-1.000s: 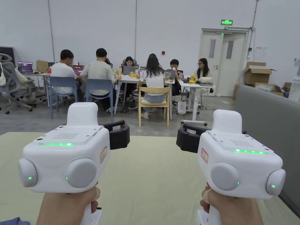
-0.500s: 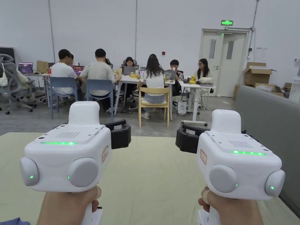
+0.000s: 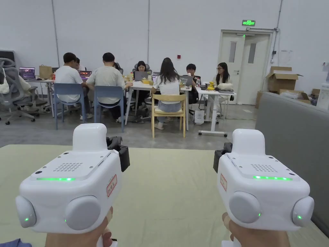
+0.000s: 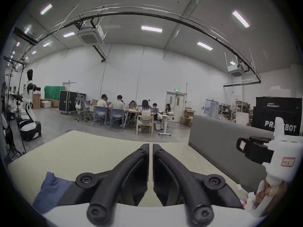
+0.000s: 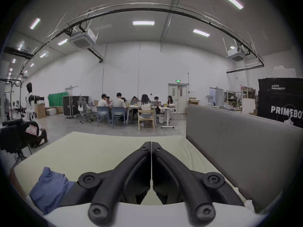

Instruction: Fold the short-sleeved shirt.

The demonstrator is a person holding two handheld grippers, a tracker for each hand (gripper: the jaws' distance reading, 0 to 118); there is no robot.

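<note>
left tongs (image 4: 150, 146) now closed, right tongs (image 5: 151, 144) closed too, both empty

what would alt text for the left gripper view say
The left gripper, shut on nothing, points across a pale green table with a blue shirt bunched at lower left. The right gripper is at right; people sit at desks beyond.

blue shirt (image 4: 49, 193) mostly hidden behind left gripper (image 4: 150, 147) jaws, cut off at frame edge

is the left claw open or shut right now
Shut: in the left gripper view the left claw has its two black jaws nearly touching, nothing between them, above the pale green table.
</note>
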